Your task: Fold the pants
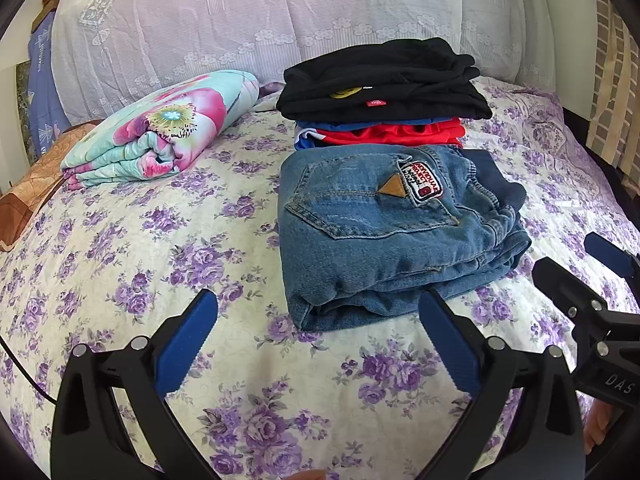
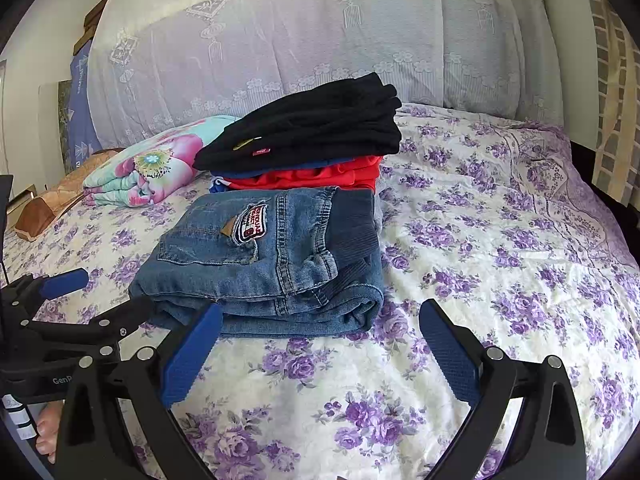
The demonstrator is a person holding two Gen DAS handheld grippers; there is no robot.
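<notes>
Left wrist view: left gripper (image 1: 318,316) has its jaws spread wide, holding nothing, hovering over the bedspread (image 1: 160,240). Jeans (image 1: 384,232) lie folded in a compact bundle on the bed, just ahead and right of the gripper; back pocket and a sewn patch (image 1: 426,182) face up. The right blue pad overlaps the near edge of the jeans in the frame; contact cannot be told. Behind the jeans, touching them, sits a pile of clothes: black garment (image 1: 384,80) on top, red one (image 1: 400,136) beneath, with a bit of blue fabric. A floral blanket (image 1: 168,128), folded, lies to the left, well apart from the jeans. The right gripper (image 1: 576,264) pokes in at the right edge, jaws apart, empty.

Right wrist view: right gripper (image 2: 320,320) released, jaws wide, nothing between them, just in front of the jeans (image 2: 272,264). Waistband end faces right. Clothes pile (image 2: 312,136) directly behind. Left gripper (image 2: 104,292) enters from the left, spread on either side of the jeans' left corner. Lace-covered pillows (image 2: 320,40) stand at the head of the bed.
</notes>
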